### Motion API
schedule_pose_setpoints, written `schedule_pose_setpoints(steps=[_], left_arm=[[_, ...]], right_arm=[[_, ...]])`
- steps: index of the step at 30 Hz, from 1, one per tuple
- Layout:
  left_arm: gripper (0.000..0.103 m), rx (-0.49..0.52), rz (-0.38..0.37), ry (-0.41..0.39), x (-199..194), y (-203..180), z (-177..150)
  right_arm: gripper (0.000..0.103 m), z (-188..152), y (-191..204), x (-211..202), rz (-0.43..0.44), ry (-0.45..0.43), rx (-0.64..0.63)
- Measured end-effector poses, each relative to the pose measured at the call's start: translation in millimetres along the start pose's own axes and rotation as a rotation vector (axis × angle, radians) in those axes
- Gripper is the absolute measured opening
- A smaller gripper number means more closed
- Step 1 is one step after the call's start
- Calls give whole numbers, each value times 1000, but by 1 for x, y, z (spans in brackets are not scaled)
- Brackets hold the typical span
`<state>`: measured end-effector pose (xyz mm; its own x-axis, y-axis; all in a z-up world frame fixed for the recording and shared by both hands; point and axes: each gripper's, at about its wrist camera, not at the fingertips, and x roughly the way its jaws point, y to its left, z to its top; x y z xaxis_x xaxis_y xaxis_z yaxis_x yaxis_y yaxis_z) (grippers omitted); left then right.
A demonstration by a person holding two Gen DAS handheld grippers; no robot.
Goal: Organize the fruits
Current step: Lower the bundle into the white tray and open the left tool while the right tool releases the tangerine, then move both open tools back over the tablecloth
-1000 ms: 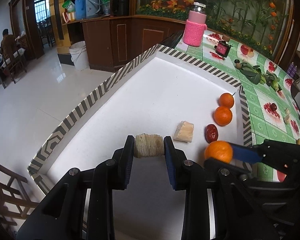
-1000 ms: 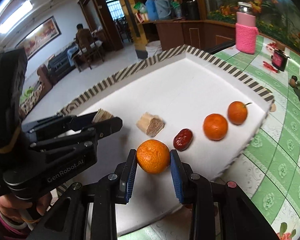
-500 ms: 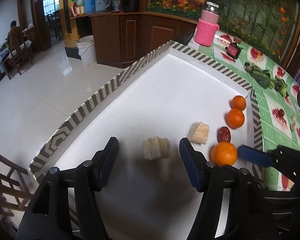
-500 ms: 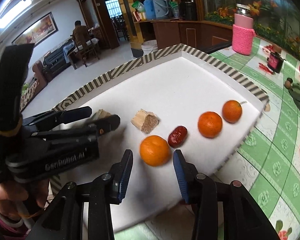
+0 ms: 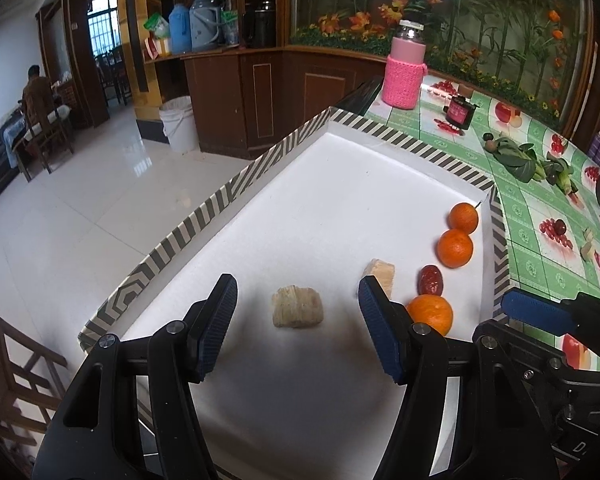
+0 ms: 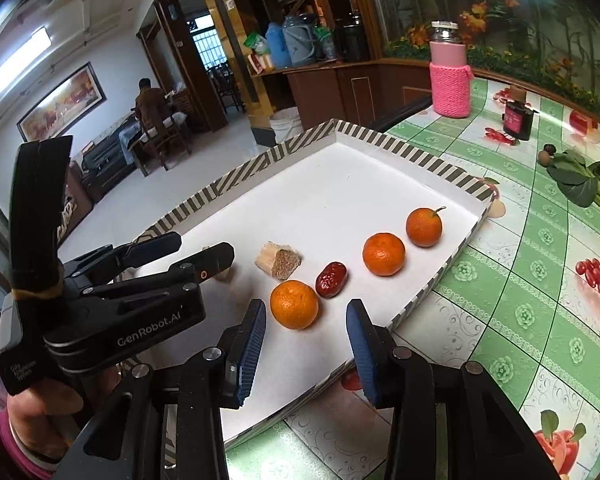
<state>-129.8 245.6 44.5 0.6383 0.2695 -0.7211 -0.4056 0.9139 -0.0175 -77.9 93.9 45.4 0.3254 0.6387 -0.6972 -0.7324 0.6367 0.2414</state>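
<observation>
Now both grippers hang with jaws spread wide and hold nothing. The left gripper (image 5: 298,326) stands over a pale fibrous chunk (image 5: 297,307), which lies free on the white tray (image 5: 340,184). The right gripper (image 6: 306,340) stands just behind the nearest orange (image 6: 294,304), also free on the tray.

Taking this orange as landmark: the red date (image 6: 331,279) lies just beyond it, nearly touching, then a second orange (image 6: 383,254) and a third, stemmed orange (image 6: 424,227) follow along the tray's right edge. A second pale chunk (image 6: 279,260) lies just to its left and a little farther, and the first chunk is farther left again.

I judge the task is nearly complete: the pieces form two rough lines meeting at the landmark orange, and perhaps only small straightening is left.

The date's long axis runs roughly along the line of oranges, one end toward the landmark. The stem of the third orange points away from the landmark, toward the far right corner.
</observation>
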Motion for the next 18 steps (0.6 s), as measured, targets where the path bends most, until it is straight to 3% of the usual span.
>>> schedule_pose_setpoints(steps=[18], left_arm=[[64, 72, -39, -64, -17, -47, 4]], right_arm=[[40, -15, -39, -26, -104, -38, 85]])
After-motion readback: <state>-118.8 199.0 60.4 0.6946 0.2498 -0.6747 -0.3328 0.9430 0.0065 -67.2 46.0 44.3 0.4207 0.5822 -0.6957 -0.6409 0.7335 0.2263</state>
